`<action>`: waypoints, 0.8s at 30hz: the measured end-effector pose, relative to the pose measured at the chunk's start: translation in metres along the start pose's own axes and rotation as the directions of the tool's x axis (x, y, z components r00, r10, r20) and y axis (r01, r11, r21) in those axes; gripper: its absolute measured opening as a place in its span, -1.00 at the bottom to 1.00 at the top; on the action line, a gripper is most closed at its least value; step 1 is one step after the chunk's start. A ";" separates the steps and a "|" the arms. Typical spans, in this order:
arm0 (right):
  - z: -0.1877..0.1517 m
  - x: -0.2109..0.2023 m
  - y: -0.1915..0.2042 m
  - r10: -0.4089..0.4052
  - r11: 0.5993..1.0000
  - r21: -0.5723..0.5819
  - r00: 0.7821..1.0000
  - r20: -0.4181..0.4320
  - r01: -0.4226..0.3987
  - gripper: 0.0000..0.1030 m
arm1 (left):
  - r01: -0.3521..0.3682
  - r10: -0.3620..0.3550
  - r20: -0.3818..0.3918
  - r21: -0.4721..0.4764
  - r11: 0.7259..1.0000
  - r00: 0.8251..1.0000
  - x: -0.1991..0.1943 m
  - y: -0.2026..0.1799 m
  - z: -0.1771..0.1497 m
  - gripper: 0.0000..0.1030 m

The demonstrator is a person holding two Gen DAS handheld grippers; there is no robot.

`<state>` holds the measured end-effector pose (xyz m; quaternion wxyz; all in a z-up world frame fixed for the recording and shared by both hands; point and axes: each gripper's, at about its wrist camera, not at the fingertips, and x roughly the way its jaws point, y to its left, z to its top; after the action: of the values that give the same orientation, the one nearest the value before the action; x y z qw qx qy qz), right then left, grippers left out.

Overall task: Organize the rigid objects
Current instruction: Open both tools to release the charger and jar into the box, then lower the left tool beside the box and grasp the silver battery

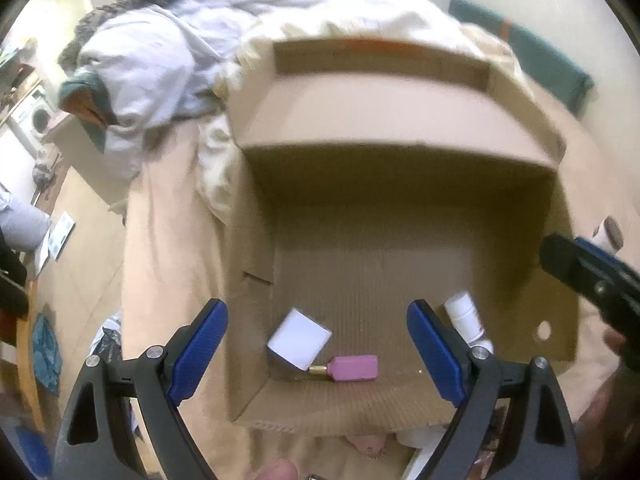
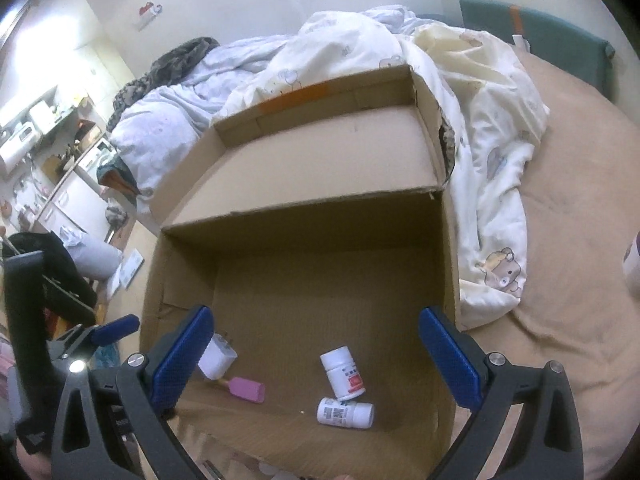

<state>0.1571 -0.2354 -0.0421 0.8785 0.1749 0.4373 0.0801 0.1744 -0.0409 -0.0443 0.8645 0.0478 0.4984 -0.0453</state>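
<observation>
Blue pads of the left hand-held gripper [image 1: 318, 350] stand wide apart over the near end of the cardboard box [image 1: 400, 184], nothing between them. Right hand-held gripper [image 2: 316, 356] likewise spread to its widest, empty, hovering above the same box.

Already on the box floor: white charger plug [image 1: 300, 338], pink bottle with a gold neck [image 1: 352, 368] touching it, and two white pill bottles [image 2: 344, 374] lying on their sides, one against the other, near the right wall.

Judgement: both drops look done, so the step in hand is clearing the box and going for the next item. One candidate is a white container [image 2: 632, 264] on the tan bedsheet [image 2: 560, 320], well right of the box, partly cut off.

To do it well: lift straight up past the box rim before swinging sideways, keep the jaws open, and approach the container square so it doesn't roll on the soft bed.
</observation>
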 end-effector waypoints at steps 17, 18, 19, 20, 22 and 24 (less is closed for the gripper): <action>-0.014 -0.048 0.005 0.045 0.999 -0.011 0.998 0.041 -0.044 1.00 | 0.003 -0.006 -0.069 -0.041 0.999 0.998 -0.043 0.042 -0.036 0.74; -0.017 -0.049 0.008 0.042 0.999 -0.023 0.999 0.035 -0.041 1.00 | 0.007 -0.010 -0.077 -0.031 1.000 0.997 -0.042 0.043 -0.040 0.74; -0.020 -0.049 0.009 0.040 0.999 -0.032 0.999 0.030 -0.039 1.00 | 0.004 -0.007 -0.086 -0.032 0.999 0.996 -0.040 0.046 -0.044 0.74; -0.023 -0.049 0.011 0.039 0.998 -0.041 0.999 0.024 -0.038 1.00 | 0.001 -0.005 -0.096 -0.038 0.999 0.995 -0.037 0.049 -0.046 0.74; -0.029 -0.050 0.013 0.035 0.998 -0.054 0.999 0.010 -0.034 1.00 | 0.018 -0.023 -0.115 -0.044 0.999 0.993 -0.033 0.054 -0.053 0.74; -0.037 -0.051 0.014 0.030 0.998 -0.058 1.000 -0.010 -0.030 1.00 | 0.037 -0.040 -0.139 -0.025 0.999 0.990 -0.029 0.053 -0.060 0.74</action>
<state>0.0972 -0.2291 -0.0194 0.8800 0.1554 0.4360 0.1067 0.1155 0.0199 -0.0468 0.8271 0.0317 0.5587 -0.0529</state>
